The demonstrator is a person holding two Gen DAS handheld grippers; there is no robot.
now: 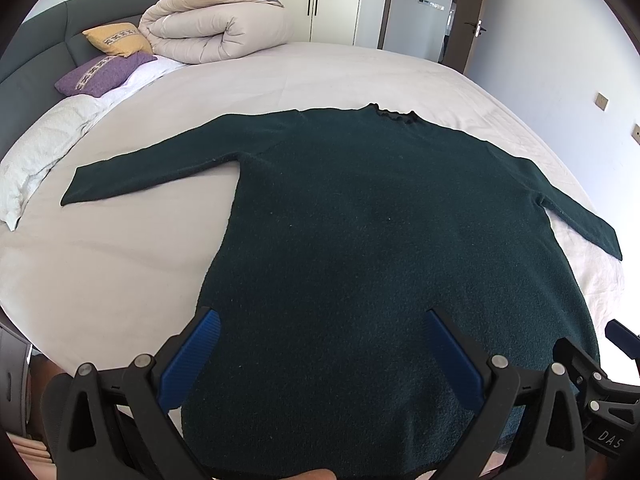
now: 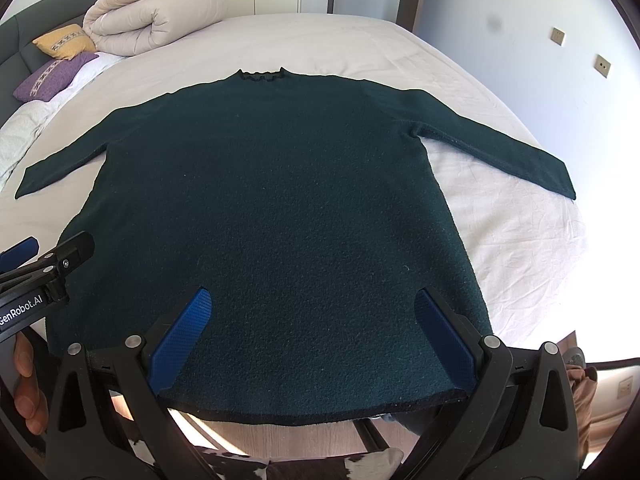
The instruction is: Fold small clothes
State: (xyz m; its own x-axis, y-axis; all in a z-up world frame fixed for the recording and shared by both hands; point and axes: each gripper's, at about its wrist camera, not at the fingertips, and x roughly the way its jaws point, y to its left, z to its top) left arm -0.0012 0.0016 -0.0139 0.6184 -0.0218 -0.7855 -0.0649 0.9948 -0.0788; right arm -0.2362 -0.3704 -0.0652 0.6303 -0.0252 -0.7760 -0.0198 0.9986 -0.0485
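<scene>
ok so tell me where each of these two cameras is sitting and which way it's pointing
Left wrist: sits on the left gripper at the bed's foot edge, facing the headboard over the dark green sweater; its open blue fingers show, plus the right gripper's edge at far right.
Right wrist: sits on the right gripper, facing the same way above the sweater's hem; open fingers show, and the hand on the left gripper.
Shared: sweater, white bed, rolled duvet, two pillows.

Bright daylight, glare blown out lower right; strong fisheye bending, dark vignetted corners; focus sharp.
</scene>
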